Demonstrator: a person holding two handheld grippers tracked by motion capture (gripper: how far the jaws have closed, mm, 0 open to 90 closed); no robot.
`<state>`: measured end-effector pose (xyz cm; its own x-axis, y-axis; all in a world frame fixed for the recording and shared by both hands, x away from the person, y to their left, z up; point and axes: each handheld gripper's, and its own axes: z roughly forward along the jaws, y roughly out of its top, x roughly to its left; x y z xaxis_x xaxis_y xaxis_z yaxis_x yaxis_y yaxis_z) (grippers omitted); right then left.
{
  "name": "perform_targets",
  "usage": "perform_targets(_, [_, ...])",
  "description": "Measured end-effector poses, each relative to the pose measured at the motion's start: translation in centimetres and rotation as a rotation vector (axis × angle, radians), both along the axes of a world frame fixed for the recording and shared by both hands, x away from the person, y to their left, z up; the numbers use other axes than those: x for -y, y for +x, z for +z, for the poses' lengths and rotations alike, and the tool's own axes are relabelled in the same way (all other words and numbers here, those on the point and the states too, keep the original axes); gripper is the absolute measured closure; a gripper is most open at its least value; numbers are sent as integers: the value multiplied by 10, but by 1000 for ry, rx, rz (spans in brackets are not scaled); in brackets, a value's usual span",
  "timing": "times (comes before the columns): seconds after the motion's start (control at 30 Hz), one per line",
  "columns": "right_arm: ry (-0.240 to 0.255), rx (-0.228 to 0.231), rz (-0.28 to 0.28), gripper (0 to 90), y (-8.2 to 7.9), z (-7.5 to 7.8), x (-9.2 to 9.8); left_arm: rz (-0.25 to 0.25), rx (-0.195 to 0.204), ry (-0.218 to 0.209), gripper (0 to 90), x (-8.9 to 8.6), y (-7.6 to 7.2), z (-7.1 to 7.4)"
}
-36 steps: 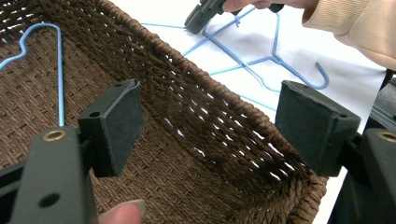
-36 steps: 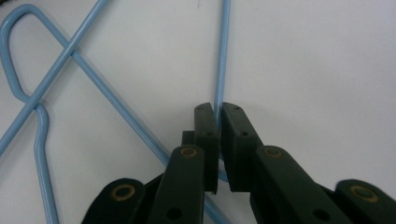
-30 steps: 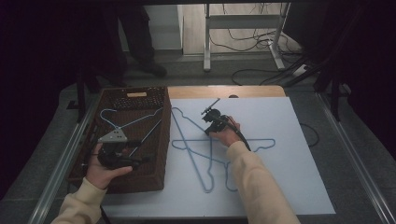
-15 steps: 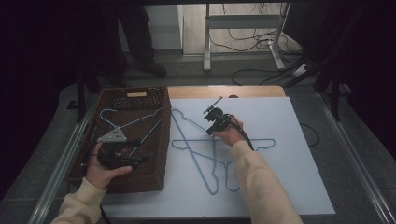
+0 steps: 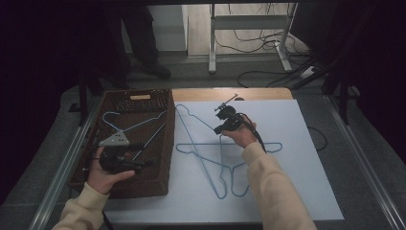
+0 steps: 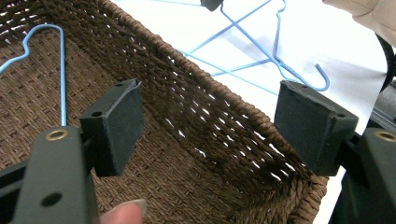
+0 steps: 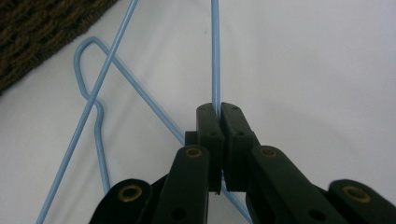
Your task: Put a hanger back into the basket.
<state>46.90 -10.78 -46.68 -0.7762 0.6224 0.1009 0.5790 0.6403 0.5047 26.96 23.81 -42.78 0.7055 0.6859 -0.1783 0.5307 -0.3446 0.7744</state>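
Observation:
A brown wicker basket (image 5: 165, 158) stands at the left of a white sheet (image 5: 306, 158), with one blue wire hanger (image 5: 136, 125) lying inside. My left gripper (image 5: 146, 155) hovers over the basket's near end, open and empty (image 6: 210, 116), its pads (image 6: 119, 123) wide apart above the basket's corner (image 6: 224, 93). Two more blue hangers (image 5: 201, 153) lie crossed on the sheet. My right gripper (image 5: 220, 129) is shut on a wire (image 7: 215, 56) of one of them, jaws pinched together (image 7: 218, 109). The other hanger's hook (image 7: 88, 70) lies left of it.
The wooden table edge (image 5: 230, 93) runs behind the sheet. Metal rails (image 5: 364, 167) flank the table. Beyond it stand a person's legs (image 5: 143, 43), a desk frame (image 5: 213, 43) and floor cables (image 5: 268, 72). Bare sheet spreads to the right.
My right gripper has risen a little, still pinching the hanger wire. The left gripper has stayed where it was over the basket.

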Motion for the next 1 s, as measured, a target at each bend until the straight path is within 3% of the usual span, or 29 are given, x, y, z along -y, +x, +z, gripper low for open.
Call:
perform_targets(0.27, [62, 17, 5, 872, -5, 18, 14, 2, -3, 2, 246, 0, 1, 0])
perform_targets(0.57, [140, 74, 47, 873, -19, 48, 27, 5, -6, 0, 249, 1, 1, 0])
perform_targets(0.77, [174, 82, 81, 874, -28, 66, 30, 7, -6, 0, 250, 2, 1, 0])
perform_targets(1.0, [193, 107, 130, 874, -43, 86, 27, 12, 23, 7, 255, 2, 4, 13])
